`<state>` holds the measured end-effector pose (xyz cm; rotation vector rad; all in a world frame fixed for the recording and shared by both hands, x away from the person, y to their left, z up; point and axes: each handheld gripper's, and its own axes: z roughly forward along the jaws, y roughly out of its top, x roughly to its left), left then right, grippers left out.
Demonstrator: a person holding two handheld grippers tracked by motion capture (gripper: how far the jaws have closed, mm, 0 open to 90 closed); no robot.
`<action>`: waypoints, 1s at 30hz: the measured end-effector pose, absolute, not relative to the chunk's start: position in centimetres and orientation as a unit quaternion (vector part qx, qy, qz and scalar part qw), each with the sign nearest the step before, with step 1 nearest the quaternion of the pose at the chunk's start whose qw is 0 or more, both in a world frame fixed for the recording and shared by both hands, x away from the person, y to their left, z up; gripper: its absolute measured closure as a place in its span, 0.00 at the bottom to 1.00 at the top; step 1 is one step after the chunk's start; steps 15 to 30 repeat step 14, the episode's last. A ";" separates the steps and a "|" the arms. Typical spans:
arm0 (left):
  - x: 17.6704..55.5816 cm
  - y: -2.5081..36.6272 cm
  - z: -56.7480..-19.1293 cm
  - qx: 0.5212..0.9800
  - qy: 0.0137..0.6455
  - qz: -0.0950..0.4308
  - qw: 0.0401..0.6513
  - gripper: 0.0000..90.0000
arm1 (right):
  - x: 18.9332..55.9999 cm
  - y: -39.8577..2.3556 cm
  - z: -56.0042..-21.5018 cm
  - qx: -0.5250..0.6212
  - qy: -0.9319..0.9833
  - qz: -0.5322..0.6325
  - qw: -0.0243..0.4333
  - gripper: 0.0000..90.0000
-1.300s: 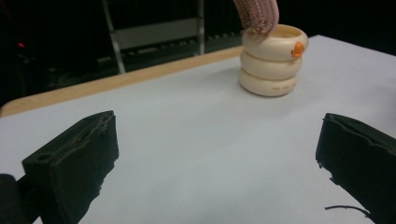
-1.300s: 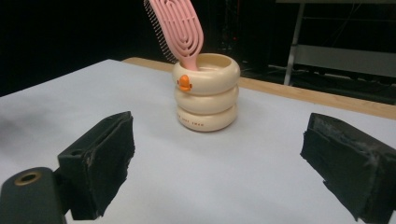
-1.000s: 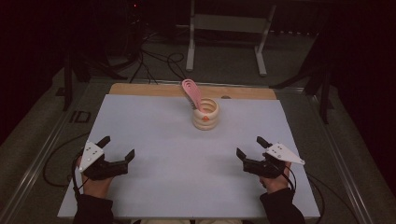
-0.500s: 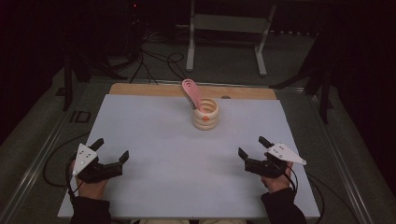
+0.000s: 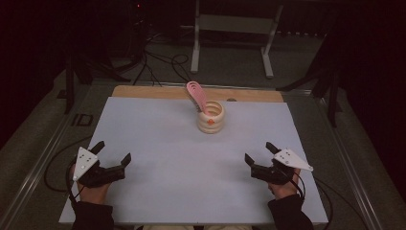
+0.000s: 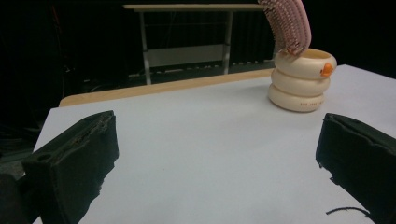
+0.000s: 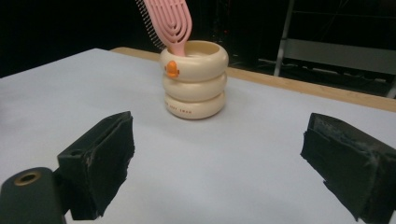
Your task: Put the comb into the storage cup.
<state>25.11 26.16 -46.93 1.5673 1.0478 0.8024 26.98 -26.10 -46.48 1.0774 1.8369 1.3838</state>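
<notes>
A cream ringed cup (image 5: 210, 117) with an orange mark stands upright at the far middle of the white table top (image 5: 158, 143). A pink hairbrush (image 5: 197, 95) stands in it, head up and leaning to the far left. The cup (image 6: 300, 79) and brush (image 6: 288, 23) appear at the upper right of the left gripper view; the cup (image 7: 194, 85) and brush (image 7: 169, 24) sit centre-left in the right gripper view. My left gripper (image 5: 112, 154) rests open near the front left. My right gripper (image 5: 259, 154) rests open near the front right. Both hold nothing.
A bare wooden strip (image 5: 143, 91) runs along the table's far edge. Beyond it stand a metal frame (image 5: 234, 28) and loose cables (image 5: 158, 57) on the floor. A wide stretch of white surface lies between the grippers and the cup.
My left gripper has drifted back toward the front left corner. The right gripper has barely shifted. The cup and brush have not moved.
</notes>
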 end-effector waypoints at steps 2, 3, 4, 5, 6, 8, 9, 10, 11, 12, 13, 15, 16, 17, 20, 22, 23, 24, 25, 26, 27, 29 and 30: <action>25.1 26.2 -46.9 0.654 0.437 0.336 0.518 0.00 | 26.9 -26.0 -46.5 0.404 0.691 0.521 0.296 0.10; 25.1 26.2 -46.9 0.654 0.437 0.336 0.519 0.00 | 26.9 -25.9 -46.5 0.403 0.691 0.522 0.295 0.10; 25.1 26.2 -46.9 0.654 0.437 0.336 0.519 0.00 | 26.9 -25.9 -46.5 0.404 0.691 0.521 0.296 0.10; 25.1 26.1 -46.9 0.653 0.437 0.337 0.518 0.00 | 26.9 -25.9 -46.6 0.402 0.692 0.522 0.296 0.10; 25.1 26.1 -46.9 0.653 0.437 0.337 0.518 0.00 | 26.9 -25.9 -46.6 0.402 0.692 0.522 0.296 0.10; 25.1 26.1 -47.0 0.653 0.438 0.336 0.519 0.00 | 27.0 -26.0 -46.6 0.405 0.689 0.523 0.297 0.10; 25.1 26.2 -47.0 0.652 0.438 0.336 0.520 0.00 | 26.9 -26.0 -46.6 0.407 0.687 0.523 0.297 0.10; 25.1 26.2 -47.0 0.652 0.438 0.337 0.519 0.00 | 26.9 -26.1 -46.6 0.406 0.687 0.524 0.298 0.10; 25.1 26.2 -47.0 0.652 0.439 0.338 0.519 0.00 | 26.9 -26.1 -46.6 0.405 0.688 0.524 0.299 0.10; 25.0 26.2 -47.0 0.650 0.440 0.338 0.520 0.00 | 26.9 -26.1 -46.6 0.404 0.688 0.524 0.299 0.10; 25.0 26.3 -47.0 0.649 0.441 0.338 0.520 0.00 | 26.9 -26.1 -46.5 0.404 0.687 0.524 0.299 0.10; 25.0 26.3 -47.0 0.649 0.441 0.338 0.520 0.00 | 26.9 -26.1 -46.5 0.404 0.687 0.525 0.299 0.10; 25.0 26.3 -47.0 0.649 0.441 0.338 0.520 0.00 | 26.9 -26.1 -46.5 0.404 0.687 0.525 0.299 0.10; 25.0 26.3 -47.0 0.649 0.441 0.338 0.520 0.00 | 26.9 -26.1 -46.5 0.404 0.687 0.525 0.299 0.10; 25.0 26.3 -47.0 0.649 0.441 0.338 0.520 0.00 | 26.9 -26.1 -46.5 0.404 0.687 0.525 0.299 0.10; 25.0 26.3 -47.0 0.649 0.441 0.338 0.520 0.00 | 26.9 -26.1 -46.5 0.404 0.687 0.525 0.299 0.10; 25.0 26.3 -47.0 0.649 0.441 0.338 0.520 0.00 | 26.9 -26.1 -46.5 0.404 0.687 0.525 0.299 0.10; 25.0 26.3 -47.0 0.649 0.441 0.338 0.520 0.00 | 26.9 -26.1 -46.5 0.404 0.687 0.525 0.299 0.10; 25.0 26.3 -47.0 0.649 0.441 0.338 0.520 0.00 | 26.9 -26.1 -46.5 0.404 0.687 0.525 0.299 0.10; 25.0 26.3 -47.0 0.649 0.441 0.338 0.520 0.00 | 26.9 -26.1 -46.5 0.404 0.687 0.525 0.299 0.10; 25.0 26.3 -47.0 0.649 0.441 0.338 0.520 0.00 | 26.9 -26.1 -46.5 0.404 0.687 0.525 0.299 0.10; 25.0 26.3 -47.0 0.649 0.441 0.338 0.520 0.00 | 26.9 -26.1 -46.5 0.404 0.687 0.525 0.299 0.10; 25.0 26.3 -47.0 0.649 0.441 0.338 0.520 0.00 | 26.9 -26.1 -46.5 0.404 0.687 0.525 0.299 0.10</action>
